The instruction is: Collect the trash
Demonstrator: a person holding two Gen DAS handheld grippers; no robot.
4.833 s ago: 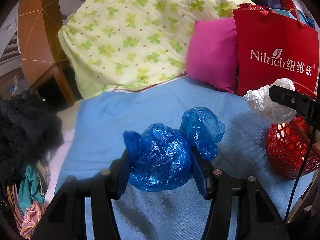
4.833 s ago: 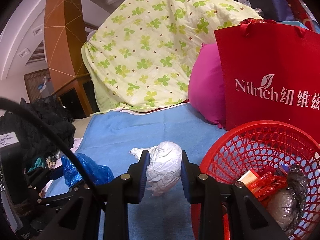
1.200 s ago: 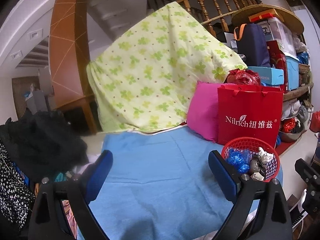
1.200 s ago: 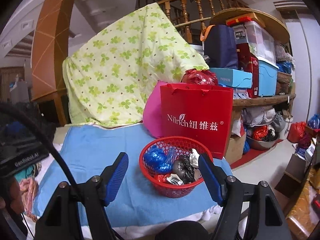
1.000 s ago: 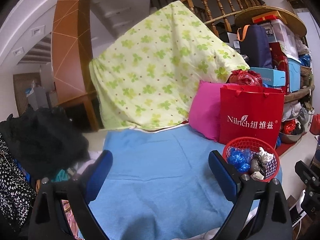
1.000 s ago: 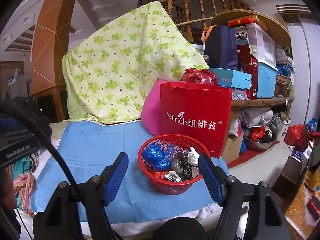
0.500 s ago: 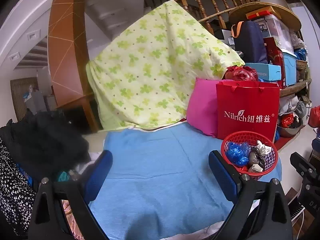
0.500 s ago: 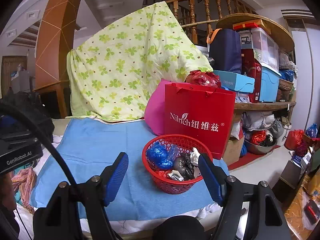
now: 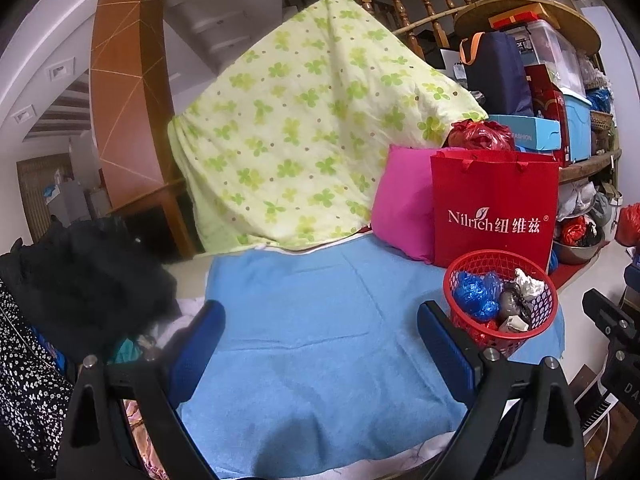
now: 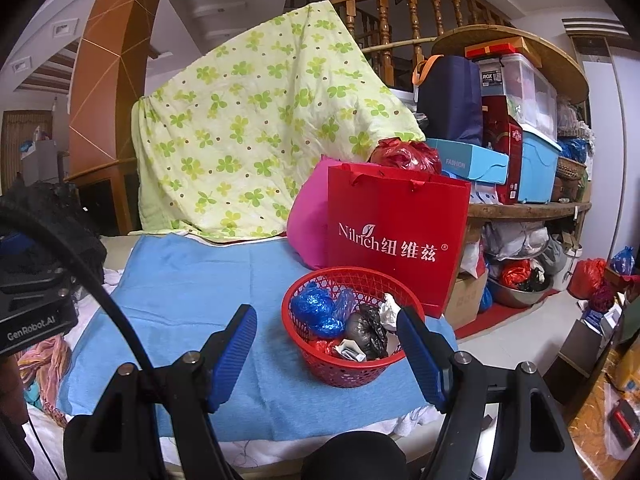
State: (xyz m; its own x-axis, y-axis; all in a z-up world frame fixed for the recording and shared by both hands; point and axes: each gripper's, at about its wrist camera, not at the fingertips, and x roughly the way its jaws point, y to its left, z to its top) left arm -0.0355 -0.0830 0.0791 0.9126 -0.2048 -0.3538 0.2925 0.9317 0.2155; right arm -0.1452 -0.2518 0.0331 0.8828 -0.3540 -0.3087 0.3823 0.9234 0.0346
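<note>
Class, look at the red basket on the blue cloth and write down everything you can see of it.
The red basket is round, of plastic lattice as it looks, with a solid rim. It stands upright on the blue cloth, near its right edge, just in front of the red gift bag. Inside lie crumpled blue plastic, a black bag, white paper and red scraps. Neither claw touches it.

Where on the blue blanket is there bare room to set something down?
The blue blanket is bare from the black clothes pile on the left across to the red basket, and back to the green clover quilt. The far right corner is crowded: basket, red gift bag and pink pillow.
</note>
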